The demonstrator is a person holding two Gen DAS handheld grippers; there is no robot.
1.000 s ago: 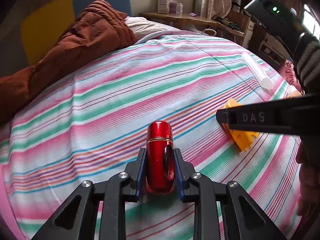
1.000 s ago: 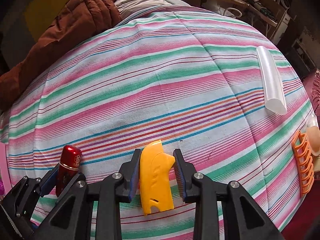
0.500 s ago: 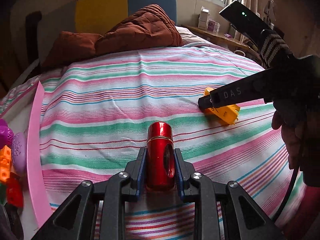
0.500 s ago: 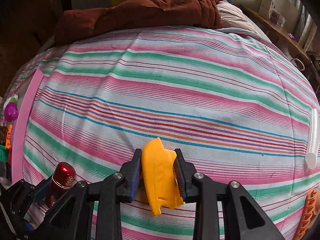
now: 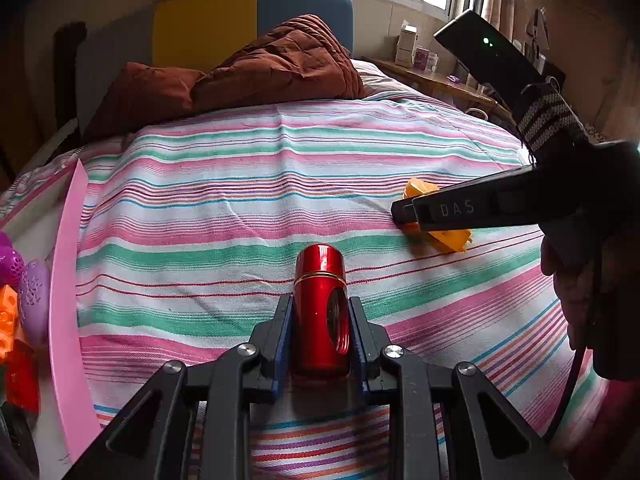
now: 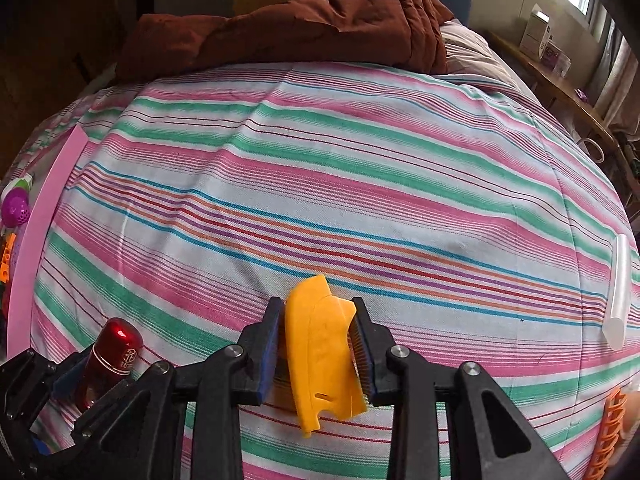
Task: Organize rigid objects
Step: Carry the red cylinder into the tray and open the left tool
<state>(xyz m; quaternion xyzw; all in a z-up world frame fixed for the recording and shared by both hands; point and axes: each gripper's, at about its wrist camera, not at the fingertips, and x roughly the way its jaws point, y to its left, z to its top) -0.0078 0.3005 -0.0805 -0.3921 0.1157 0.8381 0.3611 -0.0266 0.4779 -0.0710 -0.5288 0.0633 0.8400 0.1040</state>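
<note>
A shiny red metal cylinder [image 5: 320,304] with a gold band stands between the pads of my left gripper [image 5: 320,312], which is shut on it above the striped bed. The same red cylinder [image 6: 114,356] shows at the lower left of the right wrist view, held in the left gripper [image 6: 86,368]. My right gripper [image 6: 318,320] is shut on a flat yellow plastic piece [image 6: 320,352]. In the left wrist view, the right gripper [image 5: 408,214] reaches in from the right with the yellow piece [image 5: 448,236] in its tip.
A pink-rimmed tray [image 5: 66,280] with several colourful toys [image 5: 20,280] lies at the bed's left edge. A brown quilt [image 5: 272,68] is heaped at the head. A translucent tube [image 6: 618,292] and an orange ribbed piece [image 6: 608,436] lie at the right. A person's hand [image 5: 576,280] holds the right gripper.
Both grippers have swung left across the bed with their objects still held. The pink tray with toys has come into view, and the tube has slid toward the right edge.
</note>
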